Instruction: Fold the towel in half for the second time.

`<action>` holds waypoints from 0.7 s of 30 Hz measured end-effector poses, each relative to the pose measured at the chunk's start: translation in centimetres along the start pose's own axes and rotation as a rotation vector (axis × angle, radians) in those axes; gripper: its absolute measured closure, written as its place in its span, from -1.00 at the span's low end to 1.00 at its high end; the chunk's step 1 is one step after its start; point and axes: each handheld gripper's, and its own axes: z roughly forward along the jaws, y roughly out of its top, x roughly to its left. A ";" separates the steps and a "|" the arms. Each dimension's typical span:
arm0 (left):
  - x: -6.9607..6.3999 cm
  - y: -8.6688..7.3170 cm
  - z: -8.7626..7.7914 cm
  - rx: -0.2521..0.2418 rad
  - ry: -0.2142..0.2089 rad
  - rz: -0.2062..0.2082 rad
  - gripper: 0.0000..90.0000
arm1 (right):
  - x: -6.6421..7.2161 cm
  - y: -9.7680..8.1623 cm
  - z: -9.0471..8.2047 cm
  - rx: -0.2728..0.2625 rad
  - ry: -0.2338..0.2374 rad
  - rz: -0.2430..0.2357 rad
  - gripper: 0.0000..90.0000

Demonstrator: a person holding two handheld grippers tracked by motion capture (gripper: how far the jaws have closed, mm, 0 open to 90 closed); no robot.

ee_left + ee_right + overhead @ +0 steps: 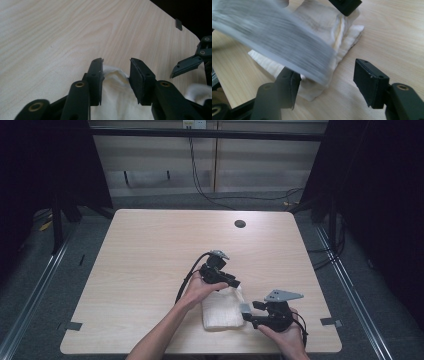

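A folded white cloth point(222, 309) lies flat on the pale wooden counter point(150, 250), close to the near edge and somewhat toward the near right corner. It is cream-white and soft, with a ribbed or crinkled weave, folded into a thick, roughly rectangular pad whose layered edges show as stacked plies along one side in the right gripper view point(342, 32). One corner is bunched up into a small peak, which stands between the left tongs point(116, 66) in the left gripper view; those jaws stand apart on either side of the peak, with no firm press on it to be seen. In the high view the left tongs point(231, 283) sit at the cloth's far edge and the right tongs point(246, 312) at its right edge, nearest the near right corner. The right tongs point(327, 75) are also apart: one jaw rests at the cloth's edge, the other stands over bare wood beside it, and a blurred grey-and-white band crosses the upper left of that view, too smeared to identify. The cloth's near edge lies a short way in from the counter's near edge. The far half and the whole left side of the counter are bare wood, broken by one small dark round hole point(240, 224) near the far edge.
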 end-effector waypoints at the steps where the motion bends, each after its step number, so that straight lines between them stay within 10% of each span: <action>1: -0.1 0.0 -0.1 -0.004 0.002 -0.001 0.34 | 0.0 0.0 -0.1 -0.003 -0.007 0.005 -0.19; 21: -1.7 -2.2 -6.1 -0.029 0.094 0.095 0.28 | -2.6 2.9 -2.2 -0.103 -0.068 0.002 -0.25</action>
